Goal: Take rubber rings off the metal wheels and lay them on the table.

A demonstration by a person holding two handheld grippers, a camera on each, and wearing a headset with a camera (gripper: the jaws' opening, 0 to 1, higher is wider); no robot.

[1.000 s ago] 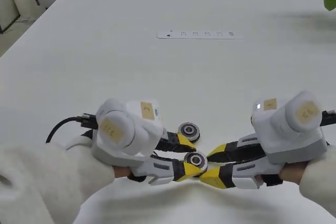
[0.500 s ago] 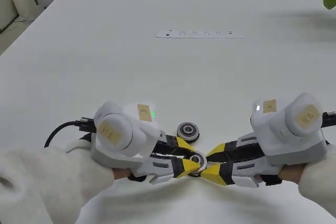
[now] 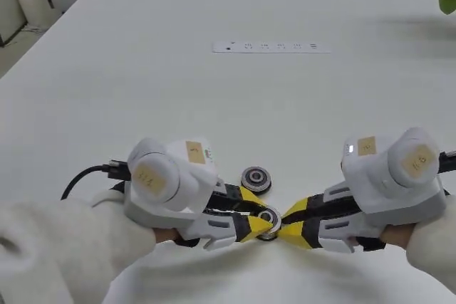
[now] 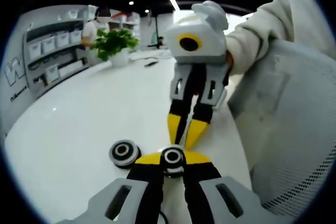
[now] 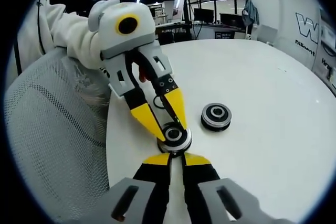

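White bench (image 3: 214, 105) bears no loose ring, so the task seems barely begun. Left claw (image 4: 172, 157) clamps one metal wheel (image 5: 175, 137) at the near edge; right claw (image 5: 176, 157), jaws drawn together, meets its rim. A second wheel (image 5: 216, 116) lies just beside, its rubber ring (image 5: 215, 127) on. One second earlier the right claw's jaws stood spread.

Near edge is crowded: left gripper (image 3: 261, 220) and right gripper (image 3: 288, 223) meet tip to tip at a metal wheel (image 3: 268, 216), no passage between them. A second wheel (image 3: 256, 179) lies just beyond, close beside the left jaws. Black cable (image 3: 84, 173) trails off left. Table (image 3: 214, 112) lies open farther out, up to the power strip (image 3: 271, 48).
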